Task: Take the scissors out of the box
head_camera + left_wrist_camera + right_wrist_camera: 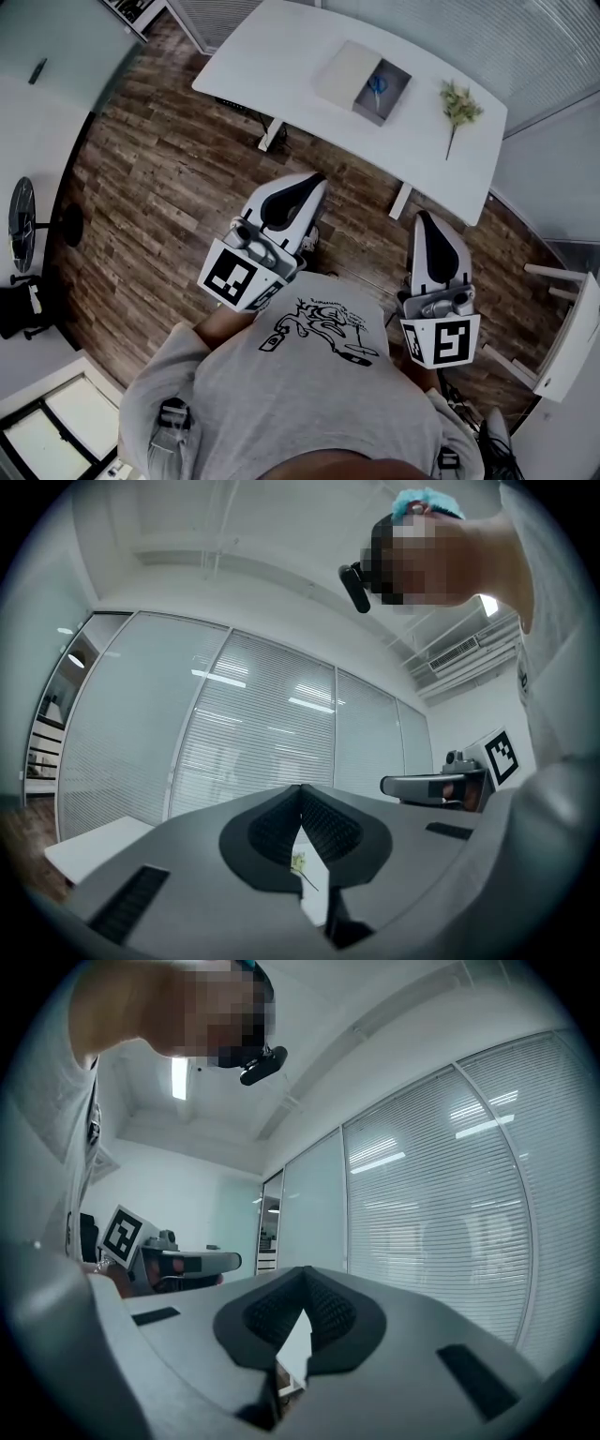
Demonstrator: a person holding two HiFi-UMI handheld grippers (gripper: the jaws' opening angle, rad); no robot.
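Floor (159, 178): dark wood planks are seen, laid between the person and the table.

Left gripper (315, 180): it is held close to the chest, well apart from the table. In the left gripper view its jaws are brought together tip to tip, and nothing is caught between the ribbed dark pads (272, 832).

Table (272, 56): a smooth white top with rounded corners is shown, matte and flat.

Lid (345, 73): a pale, flat rectangle, taken to be the lid, is laid just beside the box on its left, so the box is already uncovered.

Box (401, 89): it is grey, rectangular and straight-walled, and is set open near the middle of the table.

Scissors (377, 86): they are lying inside the box, and only the blue handles can be made out. They are judged to be light and rigid, with hard plastic loops and thin metal blades. The blades are likely to be slippery, so a hold across the handle loops or just below the pivot is advised.

Right gripper (421, 218): it is held low beside the body, well apart from the box. In the right gripper view its jaws are closed on each other and nothing is held.

Sprig (457, 105): a thin-stemmed green sprig is laid on the table to the right of the box, apart from it.
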